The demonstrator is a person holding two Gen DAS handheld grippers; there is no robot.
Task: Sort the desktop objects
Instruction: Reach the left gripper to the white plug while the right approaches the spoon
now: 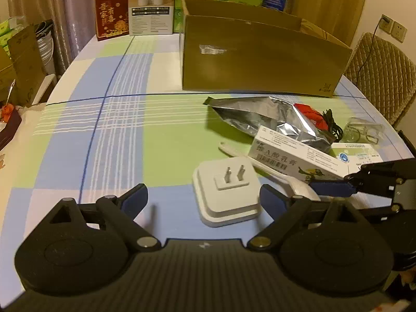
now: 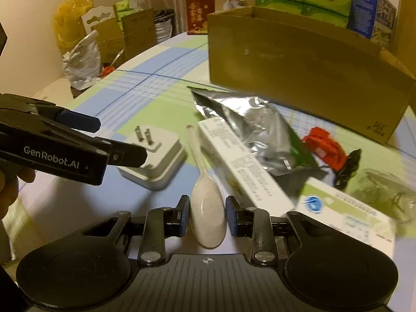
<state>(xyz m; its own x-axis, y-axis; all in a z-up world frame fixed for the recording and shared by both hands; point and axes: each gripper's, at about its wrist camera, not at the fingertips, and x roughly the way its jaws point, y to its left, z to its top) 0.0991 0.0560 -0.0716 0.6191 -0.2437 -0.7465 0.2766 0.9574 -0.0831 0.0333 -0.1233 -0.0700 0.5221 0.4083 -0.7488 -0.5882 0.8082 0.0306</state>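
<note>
A white plug adapter lies prongs-up on the checked tablecloth. My left gripper is open, its jaws spread wide either side of the adapter without touching it; it also shows in the right wrist view beside the adapter. A white plastic spoon lies with its bowl between the jaws of my right gripper, which is nearly closed around the bowl; contact is unclear. In the left wrist view the right gripper's fingers reach over the spoon.
A long ointment box, silver foil pouch, red wrapper, black cable, clear plastic packaging and second white box lie at the right. A large open cardboard box stands behind them. More boxes line the table's far edge.
</note>
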